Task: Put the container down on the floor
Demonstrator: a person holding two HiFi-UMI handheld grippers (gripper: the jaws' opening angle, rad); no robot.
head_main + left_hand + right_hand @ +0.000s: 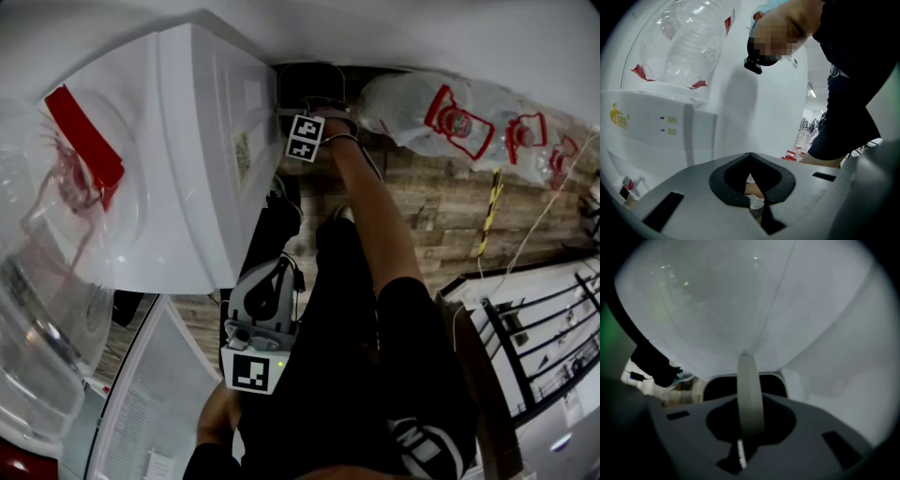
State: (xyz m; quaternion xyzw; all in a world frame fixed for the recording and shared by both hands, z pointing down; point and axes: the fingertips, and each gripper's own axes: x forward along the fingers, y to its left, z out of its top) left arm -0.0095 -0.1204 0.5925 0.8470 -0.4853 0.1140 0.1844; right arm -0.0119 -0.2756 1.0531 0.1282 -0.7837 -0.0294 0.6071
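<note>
Where the container (309, 82) is: low at the far foot of the water dispenser (187, 159), just beside its side wall, against the room's wall; dark inside with a pale rim; whether its base rests on the floor (441, 206) cannot be told
Right gripper (314, 106): reaches steeply down past the dispenser's side, right over the container; jaws clenched on a thin white handle (749, 394)
Handle: a narrow pale band that runs from the jaws to the container's rim; upright between the pads
Left gripper (277, 272): held near the person's body, in front of the dispenser, well apart from the container; jaws pressed together with nothing between them; faces the dispenser's front panel
Water dispenser: white; its front panel carries two small indicator lamps and a yellow logo; taps low on the front
Bottle (689, 42): large, clear, with red label patches; sits neck-down on top of the dispenser
Plastic bags (450, 117): clear with red print; lie on the wood floor on the side of the container away from the dispenser, along the wall
</note>
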